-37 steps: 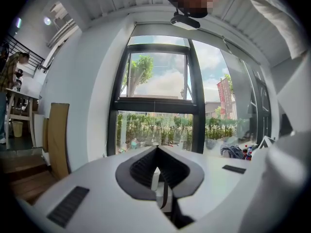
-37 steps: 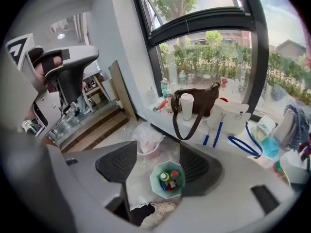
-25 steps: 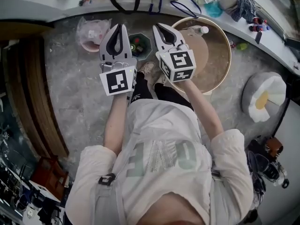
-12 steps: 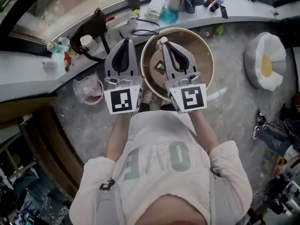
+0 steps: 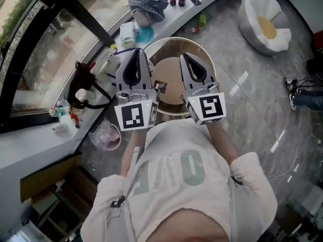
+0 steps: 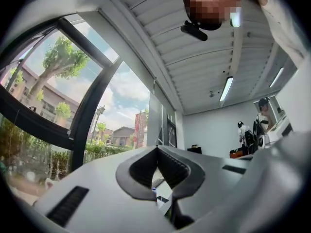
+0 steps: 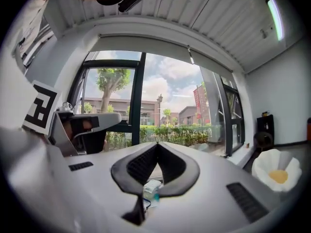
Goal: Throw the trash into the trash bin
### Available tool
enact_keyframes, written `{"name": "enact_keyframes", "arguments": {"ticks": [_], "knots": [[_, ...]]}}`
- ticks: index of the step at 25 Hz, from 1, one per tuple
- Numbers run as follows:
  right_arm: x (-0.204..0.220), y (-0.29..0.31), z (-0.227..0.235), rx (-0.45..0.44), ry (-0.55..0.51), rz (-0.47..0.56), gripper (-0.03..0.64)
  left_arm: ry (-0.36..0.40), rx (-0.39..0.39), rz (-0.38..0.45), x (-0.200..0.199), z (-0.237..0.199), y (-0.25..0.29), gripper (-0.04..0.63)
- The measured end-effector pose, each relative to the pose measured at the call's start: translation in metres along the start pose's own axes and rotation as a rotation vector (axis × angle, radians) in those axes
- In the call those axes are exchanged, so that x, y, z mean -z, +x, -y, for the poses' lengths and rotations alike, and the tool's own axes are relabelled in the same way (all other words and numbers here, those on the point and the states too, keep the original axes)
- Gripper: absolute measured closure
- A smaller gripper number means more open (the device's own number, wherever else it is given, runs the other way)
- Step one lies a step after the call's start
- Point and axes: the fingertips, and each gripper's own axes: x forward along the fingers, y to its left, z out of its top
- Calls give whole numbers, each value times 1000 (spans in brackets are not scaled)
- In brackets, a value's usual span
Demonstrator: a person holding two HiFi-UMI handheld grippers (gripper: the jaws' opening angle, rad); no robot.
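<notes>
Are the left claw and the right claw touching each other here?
Apart. The head view shows the left claw and right claw side by side with a clear gap between them.

Head view sits high over the person's shoulders, looking steeply down past the left gripper [image 5: 136, 52] and right gripper [image 5: 185, 57] to the floor, with the window [image 5: 45, 44] up at its left. Left gripper view rides tight behind its own jaws, tipped slightly upward, taking in that window and the ceiling. Right gripper view, just as tight on its jaws, faces the window level. The white cushion [image 5: 266, 26] right of the window shows in both head and right gripper views.
</notes>
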Motion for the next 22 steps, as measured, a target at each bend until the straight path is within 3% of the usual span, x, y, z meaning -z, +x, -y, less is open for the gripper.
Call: {"name": "enact_keyframes", "arguments": {"ticks": [5,22], "knots": [[1,-5,15,22,7,-13,603,29,12,-24,6,9,9,584],[23,6,-9,-90,36,-74,603,28,-96,-36,7,-17,-20,584]]}}
